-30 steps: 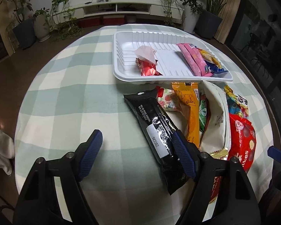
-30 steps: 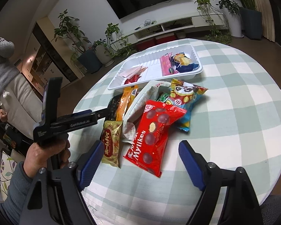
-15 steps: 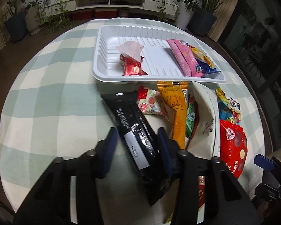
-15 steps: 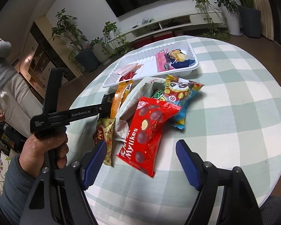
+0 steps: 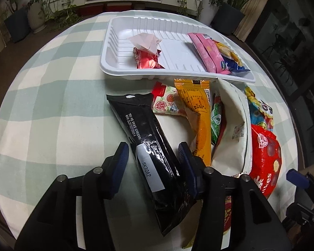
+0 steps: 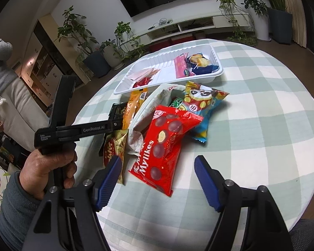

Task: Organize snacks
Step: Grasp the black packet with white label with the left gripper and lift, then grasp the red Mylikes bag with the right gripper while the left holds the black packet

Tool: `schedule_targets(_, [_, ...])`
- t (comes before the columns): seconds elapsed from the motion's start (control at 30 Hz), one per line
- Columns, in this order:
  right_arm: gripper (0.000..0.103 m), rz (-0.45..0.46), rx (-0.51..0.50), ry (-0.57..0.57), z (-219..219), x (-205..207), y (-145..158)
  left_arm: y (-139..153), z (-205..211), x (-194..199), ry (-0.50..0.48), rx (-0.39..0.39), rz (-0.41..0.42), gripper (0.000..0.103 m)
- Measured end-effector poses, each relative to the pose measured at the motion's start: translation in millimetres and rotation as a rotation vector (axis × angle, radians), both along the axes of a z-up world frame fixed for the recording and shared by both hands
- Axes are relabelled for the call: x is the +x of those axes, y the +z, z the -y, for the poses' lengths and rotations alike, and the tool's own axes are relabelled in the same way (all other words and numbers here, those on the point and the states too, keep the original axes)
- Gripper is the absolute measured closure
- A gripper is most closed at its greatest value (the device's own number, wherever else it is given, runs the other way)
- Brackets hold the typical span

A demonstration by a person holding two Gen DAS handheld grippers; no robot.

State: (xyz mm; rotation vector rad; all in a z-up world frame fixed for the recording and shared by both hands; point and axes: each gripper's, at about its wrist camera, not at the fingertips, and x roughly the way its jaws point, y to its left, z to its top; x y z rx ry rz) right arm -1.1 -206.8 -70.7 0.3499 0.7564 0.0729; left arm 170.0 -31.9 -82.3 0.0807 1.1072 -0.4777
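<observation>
A long black snack packet [image 5: 144,125] lies on the checked tablecloth, its near end between the jaws of my left gripper [image 5: 151,149]. Those jaws are opening; a gap shows between the left pad and the packet. A red Mylikes bag [image 6: 167,138] lies before my right gripper [image 6: 158,161], its lower end between the fingers. The right jaws are closing, and the pads stay clear of the bag. The white tray [image 5: 115,67] at the back holds pink packets [image 5: 207,52], a red packet [image 5: 146,61] and a blue bag.
An orange packet [image 5: 198,108], a white cloth bag [image 5: 234,115], a panda bag [image 6: 203,104] and a gold packet [image 6: 113,148] crowd the pile. A person's hand [image 6: 48,167] grips the left tool. Bare cloth lies left of the black packet and right of the pile.
My left gripper came closer to the black packet, its jaws narrowed around it, then widened a little. The right jaws narrowed slightly; the right hand stayed put.
</observation>
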Motion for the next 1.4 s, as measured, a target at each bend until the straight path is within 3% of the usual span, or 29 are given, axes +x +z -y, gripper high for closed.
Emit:
schedule_targets(0.07, [0.028, -0.003, -0.003, -0.003, 0.1, 0.4, -0.6, -0.2, -0.4, -1.6, -0.007, 0.002, 0.011, 0.059])
schedule_targets(0.17, [0.028, -0.017, -0.016, -0.007, -1.1, 2.2, -1.8, -0.1, -1.3, -3.8, -0.025, 0.0, 0.019, 0.073])
schedule_targets(0.3, [0.029, -0.031, -0.033, -0.015, -2.4, 5.5, -1.5, 0.9, -7.2, -7.7, -0.049, -0.017, 0.02, 0.078])
schedule_targets(0.47, [0.029, -0.07, -0.063, -0.017, -7.7, 16.9, -3.6, 8.4, -26.0, -16.5, -0.037, -0.05, 0.041, 0.079])
schedule_targets(0.83, [0.029, -0.177, -0.066, -0.033, -18.0, 57.3, -25.1, 27.9, -45.8, -47.5, -0.026, -0.024, 0.14, 0.08])
schedule_targets(0.9, [0.042, -0.19, -0.063, -0.035, -17.4, 61.2, -28.8, 30.3, -46.6, -50.3, -0.027, -0.024, 0.149, 0.08])
schedule_targets(1.4, [0.069, -0.167, -0.029, -0.018, -10.3, 55.3, -29.9, 40.2, -42.7, -58.4, -0.036, -0.03, 0.174, 0.08])
